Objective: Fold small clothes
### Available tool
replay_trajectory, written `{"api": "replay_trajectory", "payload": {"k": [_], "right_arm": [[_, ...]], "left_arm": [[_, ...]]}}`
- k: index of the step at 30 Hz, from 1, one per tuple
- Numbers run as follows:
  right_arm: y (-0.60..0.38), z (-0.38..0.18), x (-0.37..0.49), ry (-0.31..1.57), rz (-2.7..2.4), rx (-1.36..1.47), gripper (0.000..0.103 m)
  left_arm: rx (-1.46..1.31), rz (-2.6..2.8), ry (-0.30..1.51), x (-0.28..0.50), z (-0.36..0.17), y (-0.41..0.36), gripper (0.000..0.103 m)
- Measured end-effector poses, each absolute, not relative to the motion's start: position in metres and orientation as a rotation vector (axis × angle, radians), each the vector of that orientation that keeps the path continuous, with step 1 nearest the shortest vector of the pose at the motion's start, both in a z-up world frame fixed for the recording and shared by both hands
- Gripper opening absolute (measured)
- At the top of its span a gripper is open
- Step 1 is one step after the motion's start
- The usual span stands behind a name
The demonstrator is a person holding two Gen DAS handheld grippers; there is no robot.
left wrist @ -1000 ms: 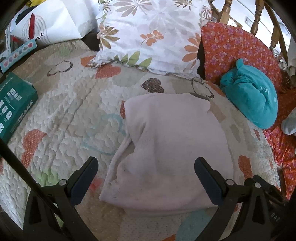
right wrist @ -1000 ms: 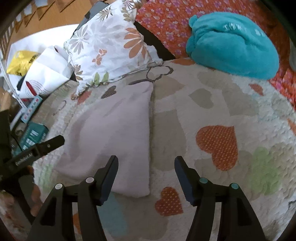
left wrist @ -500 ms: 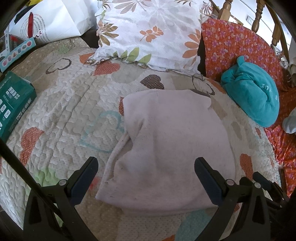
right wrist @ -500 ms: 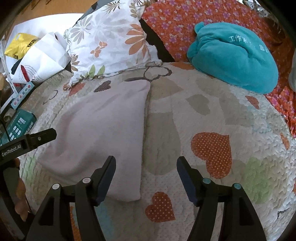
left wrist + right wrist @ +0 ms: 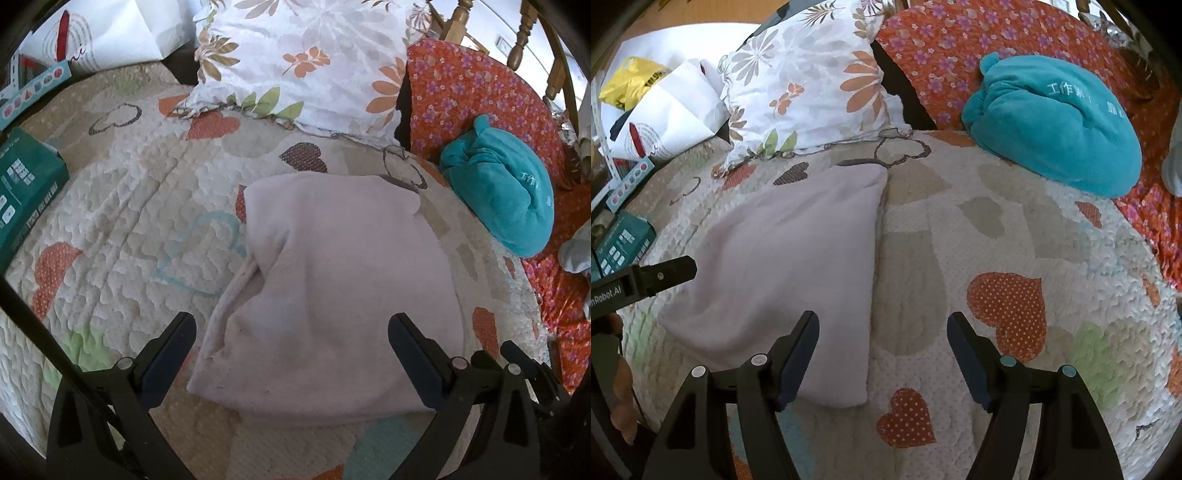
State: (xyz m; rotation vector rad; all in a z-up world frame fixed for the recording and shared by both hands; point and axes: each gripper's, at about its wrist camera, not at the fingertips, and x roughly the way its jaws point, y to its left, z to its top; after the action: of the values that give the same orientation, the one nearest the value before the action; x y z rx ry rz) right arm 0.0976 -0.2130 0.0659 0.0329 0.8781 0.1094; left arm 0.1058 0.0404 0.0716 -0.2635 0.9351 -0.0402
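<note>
Quilted bedding printed with hearts in orange, brown, teal and green covers the bed (image 5: 122, 206), its puckered cream surface taking up most of both views. At the head edge of the quilt a floral pillow (image 5: 303, 62) leans, white with orange and grey leaves. Beside it lies an orange flowered cover (image 5: 480, 92), with turned wooden posts (image 5: 522, 33) of a bedstead or chair rising behind it. On that orange cover, touching the quilt's edge, sits a rolled teal plush bundle (image 5: 1056, 122) with pale lettering.

Along the quilt's opposite side a green box (image 5: 22, 192) rests at the edge. Past it are a white paper bag (image 5: 672, 114), a yellow packet (image 5: 631, 81) and a long narrow carton with coloured dots (image 5: 33, 92).

Near the middle of the quilt lies the folded pale pink garment (image 5: 332, 288), flat, with a rolled hem showing along one long side and one near corner towards the foot edge.

Over its near end hangs the left gripper (image 5: 291, 350), jaws wide apart, the cloth below them and no pad pressing it. Over the garment's near corner and the bare quilt beside it, the right gripper (image 5: 882, 354) has its jaws opening, nothing clamped between them.
</note>
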Motion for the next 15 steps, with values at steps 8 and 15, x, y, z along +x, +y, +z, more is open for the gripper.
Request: {"api": "replay_trajectory", "payload": {"k": [8,15], "right_arm": [[-0.2080,0.0638,0.0992,0.887,0.098,0.006,0.078],[-0.2067,0.0704,0.1040,0.861,0.097,0.016,0.078]], "left_arm": [[-0.286,-0.039,0.948,0.1073,0.0706,0.0444,0.103],[-0.294,-0.032,0.962,0.1097,0.0685,0.0467,0.103]]}}
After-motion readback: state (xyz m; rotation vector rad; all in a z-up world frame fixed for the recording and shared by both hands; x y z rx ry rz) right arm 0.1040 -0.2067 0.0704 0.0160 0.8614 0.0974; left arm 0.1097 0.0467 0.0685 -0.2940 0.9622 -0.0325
